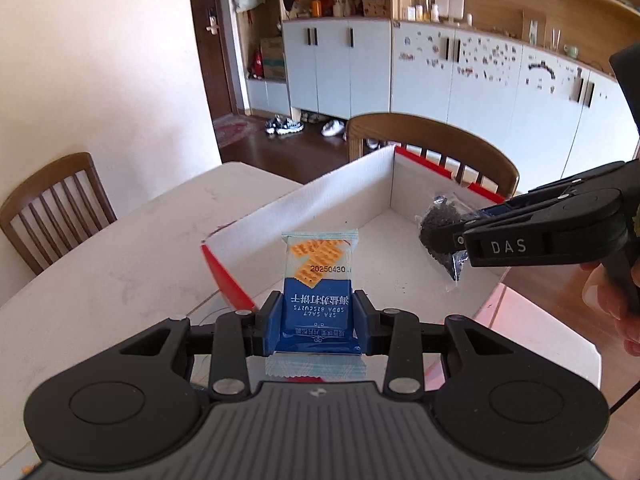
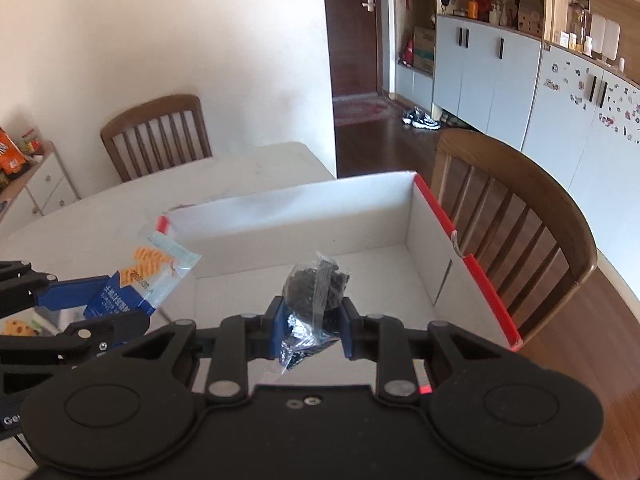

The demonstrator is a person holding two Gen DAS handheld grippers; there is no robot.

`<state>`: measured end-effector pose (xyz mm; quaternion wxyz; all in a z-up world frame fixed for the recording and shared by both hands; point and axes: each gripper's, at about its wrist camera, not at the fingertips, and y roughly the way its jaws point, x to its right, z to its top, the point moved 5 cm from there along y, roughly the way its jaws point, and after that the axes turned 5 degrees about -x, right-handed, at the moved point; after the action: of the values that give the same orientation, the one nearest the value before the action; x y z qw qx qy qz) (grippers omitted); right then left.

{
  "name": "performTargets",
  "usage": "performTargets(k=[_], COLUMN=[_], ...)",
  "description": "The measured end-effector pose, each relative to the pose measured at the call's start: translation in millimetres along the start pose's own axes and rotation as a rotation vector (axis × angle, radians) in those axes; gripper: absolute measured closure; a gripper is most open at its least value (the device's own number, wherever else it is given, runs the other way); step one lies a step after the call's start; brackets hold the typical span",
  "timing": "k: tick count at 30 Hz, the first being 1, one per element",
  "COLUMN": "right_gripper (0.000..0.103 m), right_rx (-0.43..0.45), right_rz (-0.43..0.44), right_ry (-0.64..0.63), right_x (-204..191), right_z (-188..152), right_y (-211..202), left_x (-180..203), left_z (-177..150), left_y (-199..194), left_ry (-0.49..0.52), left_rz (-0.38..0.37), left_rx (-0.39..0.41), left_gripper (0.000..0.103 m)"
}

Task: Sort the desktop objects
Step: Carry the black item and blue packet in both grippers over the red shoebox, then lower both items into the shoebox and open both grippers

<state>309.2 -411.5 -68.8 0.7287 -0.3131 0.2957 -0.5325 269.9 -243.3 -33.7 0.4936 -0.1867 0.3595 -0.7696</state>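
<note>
My left gripper (image 1: 318,312) is shut on a blue and white soda biscuit packet (image 1: 318,276), held upright over the near left wall of a white cardboard box with red edges (image 1: 320,196). My right gripper (image 2: 312,316) is shut on a clear bag of small black pieces (image 2: 316,284), held above the box floor (image 2: 384,276). The right gripper also shows in the left wrist view (image 1: 456,240) with the bag (image 1: 436,224). The left gripper and the packet (image 2: 148,276) show at the left of the right wrist view.
The box stands on a white table (image 1: 100,272). Wooden chairs stand behind the box (image 2: 512,208) and at the table's far side (image 2: 156,136). A biscuit-like snack (image 2: 16,328) lies at the left edge. Cabinets line the far wall.
</note>
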Motion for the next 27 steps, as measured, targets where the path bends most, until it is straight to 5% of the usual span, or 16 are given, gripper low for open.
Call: performTargets(k=[27], right_gripper=[0.077], right_rx=[-0.273], right_rz=[-0.021], right_ry=[-0.058], right_x=[37.8], right_z=[-9.6], right_y=[98.4], left_x=[25.3], left_z=[32.8], left_y=[128.2], left_ry=[0.108], left_rz=[-0.057], left_rx=[-0.340], left_gripper=[0.068])
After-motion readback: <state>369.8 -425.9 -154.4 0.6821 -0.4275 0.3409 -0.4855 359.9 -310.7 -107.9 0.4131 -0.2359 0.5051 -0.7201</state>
